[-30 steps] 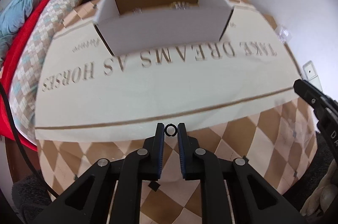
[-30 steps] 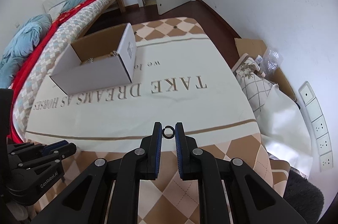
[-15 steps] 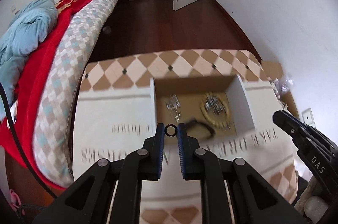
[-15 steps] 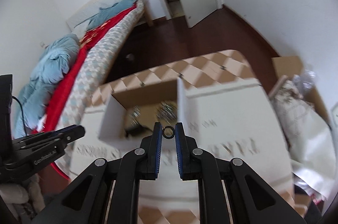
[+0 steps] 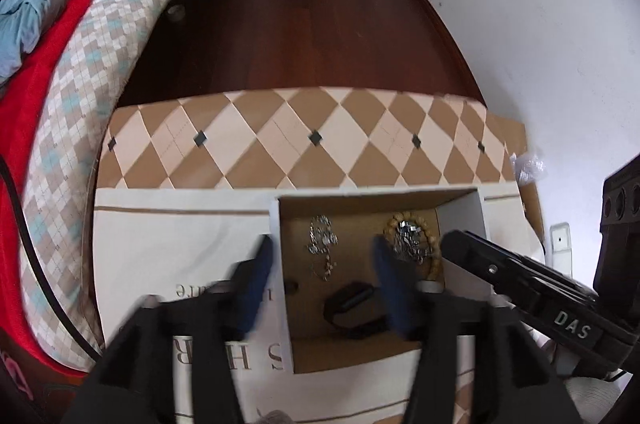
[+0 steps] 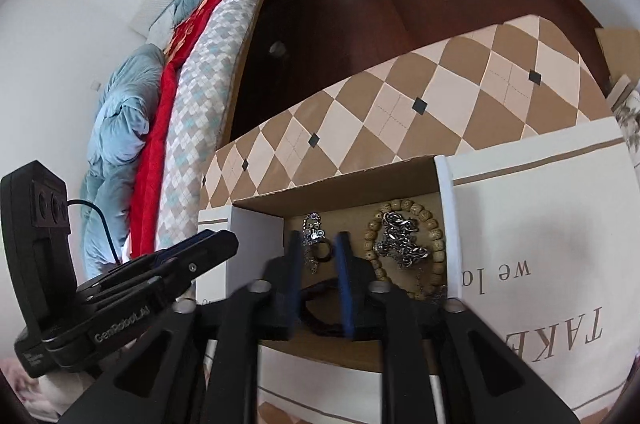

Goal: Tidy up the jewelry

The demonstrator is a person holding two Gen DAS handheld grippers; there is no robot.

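Observation:
An open cardboard box [image 5: 276, 224] [image 6: 448, 184] stands on the table and holds a wooden bead bracelet [image 5: 434, 240] [image 6: 434, 224], silver chains [image 5: 322, 240] [image 6: 400, 236] and a black band [image 5: 348, 302]. My left gripper [image 5: 322, 256] is open and empty above the box; a small dark ring [image 5: 292, 288] lies on the box floor. My right gripper [image 6: 318, 248] is over the box with its jaws slightly apart, and a small dark ring [image 6: 322, 251] sits between the fingers without clearly touching them.
The table carries a checked cloth [image 5: 280, 140] and a white lettered runner [image 6: 540, 224]. A bed with red and blue bedding [image 5: 48, 24] stands at the left. Dark wood floor lies beyond the table. Cardboard and plastic wrap [image 5: 528, 164] sit at the right.
Both grippers moved forward over the box. The left gripper opened wide and its ring dropped into the box. The right jaws widened a little around their ring.

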